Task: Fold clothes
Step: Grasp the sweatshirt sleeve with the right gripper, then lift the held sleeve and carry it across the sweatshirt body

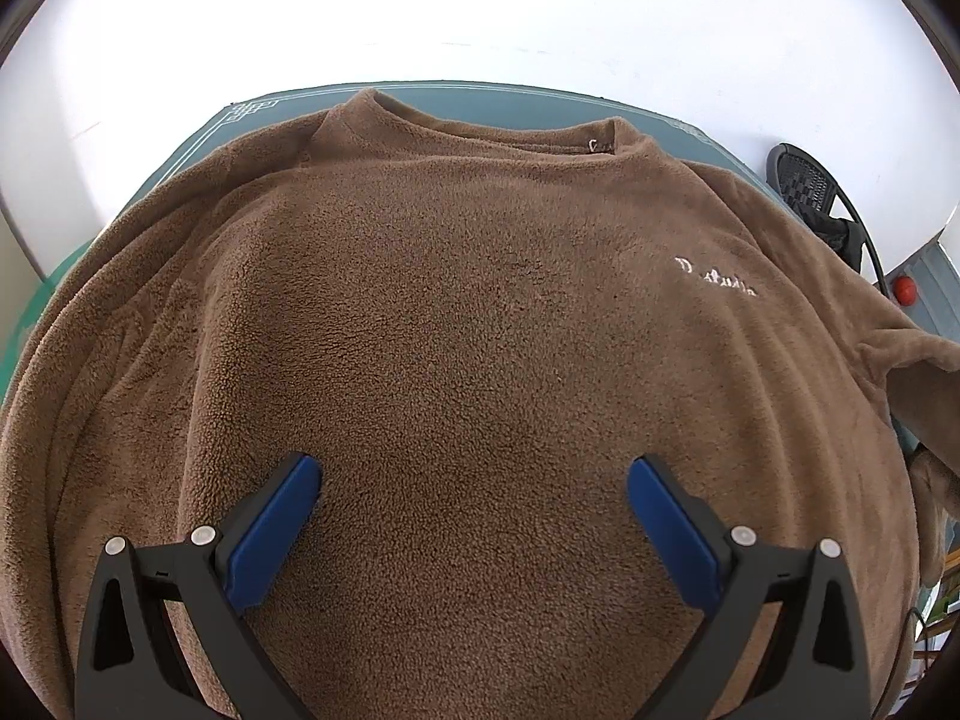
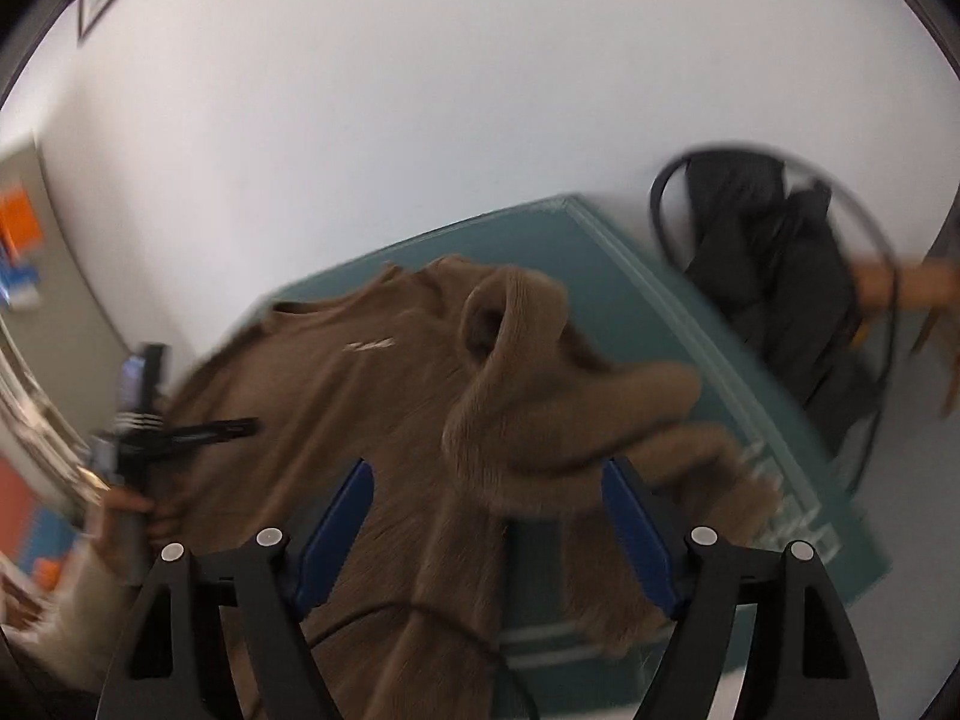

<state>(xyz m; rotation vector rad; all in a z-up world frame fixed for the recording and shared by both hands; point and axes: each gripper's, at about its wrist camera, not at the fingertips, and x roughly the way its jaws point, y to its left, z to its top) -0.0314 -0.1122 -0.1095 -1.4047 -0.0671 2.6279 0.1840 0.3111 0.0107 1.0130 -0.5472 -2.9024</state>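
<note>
Sweater point(image 1: 468, 312) lies chest-up on the green table point(image 1: 240, 120); left gripper point(image 1: 474, 480) hovers released over its hem, right gripper point(image 2: 486, 480) released beside the loose sleeve point(image 2: 528, 372), which could slump and spoil the fold.

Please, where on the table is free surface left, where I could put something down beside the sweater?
The sweater covers most of the green table. Bare patches: a strip behind the collar, and the far right corner beside the flipped sleeve. The near right edge is crowded with bunched fabric.
</note>
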